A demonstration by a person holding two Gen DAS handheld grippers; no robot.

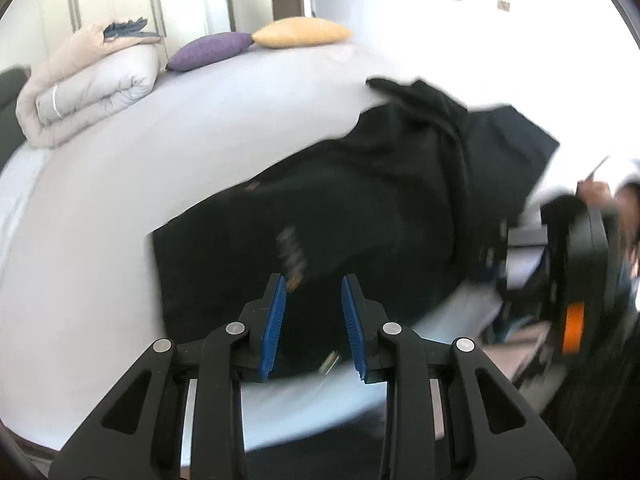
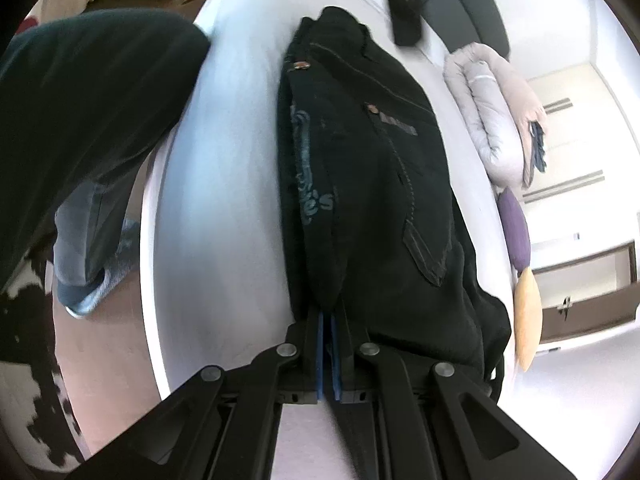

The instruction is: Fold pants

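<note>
Black pants (image 1: 360, 200) lie across the white bed (image 1: 200, 128). In the left wrist view my left gripper (image 1: 313, 292) is open, just above the near part of the pants, with nothing between its blue pads. My right gripper (image 2: 329, 316) is shut on a fold of the pants (image 2: 360, 160) and lifts it off the bed; its body also shows blurred at the right of the left wrist view (image 1: 568, 280). The waistband, rivets and a pocket show in the right wrist view.
A rolled duvet (image 1: 88, 88), a purple cushion (image 1: 208, 50) and a yellow cushion (image 1: 302, 32) lie at the far side of the bed. Another dark garment (image 2: 404, 12) lies beyond the pants. The person's leg and foot (image 2: 80, 160) stand beside the bed.
</note>
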